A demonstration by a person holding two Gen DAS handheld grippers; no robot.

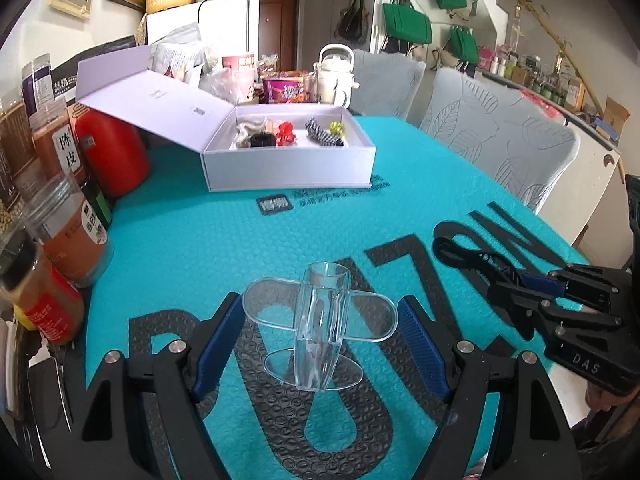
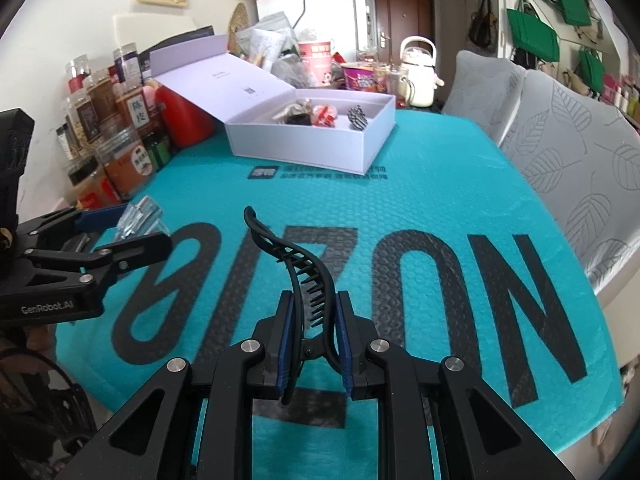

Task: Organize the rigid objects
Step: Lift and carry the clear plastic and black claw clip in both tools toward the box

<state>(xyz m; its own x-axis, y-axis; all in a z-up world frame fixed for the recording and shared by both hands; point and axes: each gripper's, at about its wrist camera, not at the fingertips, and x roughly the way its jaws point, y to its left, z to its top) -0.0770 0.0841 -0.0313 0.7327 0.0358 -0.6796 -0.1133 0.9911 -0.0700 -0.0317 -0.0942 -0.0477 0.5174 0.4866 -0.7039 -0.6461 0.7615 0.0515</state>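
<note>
Left wrist view: my left gripper (image 1: 320, 344) clamps a clear clip (image 1: 322, 322) by its wings, above the mat (image 1: 200, 240) | right gripper (image 2: 312, 344) pinched tight on a black claw clip (image 2: 298, 268), apparently lifted too | white box (image 1: 290, 168) open beyond, small clips inside, details blurry.

A lived-in home: fridge (image 2: 320, 12) topped with pots, spice jars (image 1: 60, 216), covered dining chairs (image 1: 500, 148).

Clear clip (image 1: 320, 320), black claw clip (image 2: 296, 276), both aloft
</note>
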